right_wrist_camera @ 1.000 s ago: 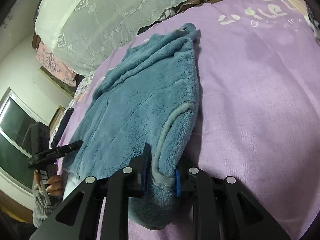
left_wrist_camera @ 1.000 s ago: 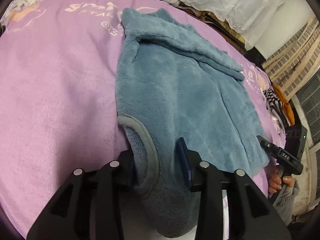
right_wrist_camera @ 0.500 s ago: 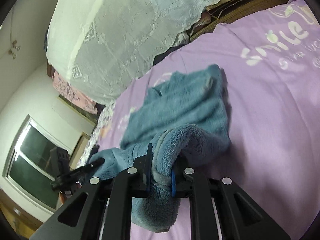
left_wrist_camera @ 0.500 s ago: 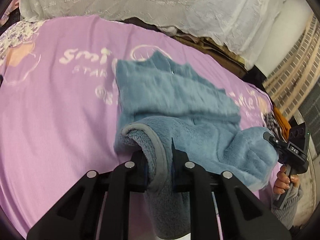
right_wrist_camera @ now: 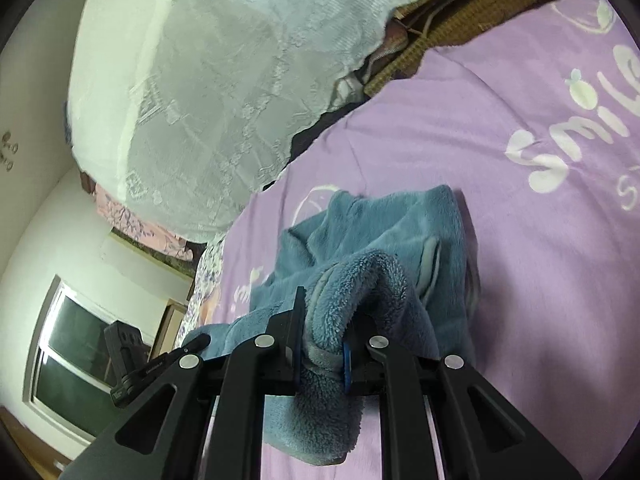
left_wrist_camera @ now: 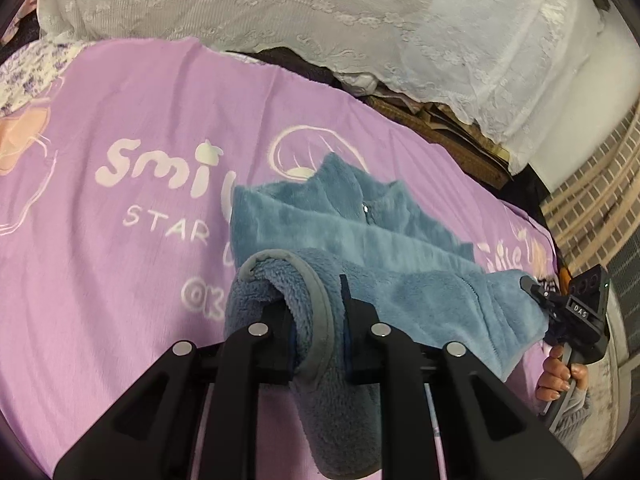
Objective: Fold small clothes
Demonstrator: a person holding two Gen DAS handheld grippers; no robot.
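Observation:
A small blue fleece jacket (left_wrist_camera: 360,236) with grey trim lies on the purple blanket (left_wrist_camera: 132,120). Its near hem is lifted and curled over toward the collar. My left gripper (left_wrist_camera: 316,308) is shut on one grey-trimmed corner of the hem, and fleece hangs down between its fingers. In the right wrist view my right gripper (right_wrist_camera: 324,328) is shut on the other corner of the jacket (right_wrist_camera: 380,232). That same right gripper (left_wrist_camera: 536,288) also shows at the right edge of the left wrist view, a hand (left_wrist_camera: 560,372) holding it. The left gripper (right_wrist_camera: 192,344) appears at the lower left of the right wrist view.
White lace bedding (left_wrist_camera: 320,16) is piled behind the blanket, over a woven mat (right_wrist_camera: 452,32). A tiled wall (left_wrist_camera: 596,184) stands at the right. A dark window (right_wrist_camera: 72,352) and white wall lie to the left in the right wrist view.
Both grippers have risen and moved toward the collar, carrying the jacket's hem up off the blanket. The flat jacket is now doubled over. The left jaws closed tighter on the trim.

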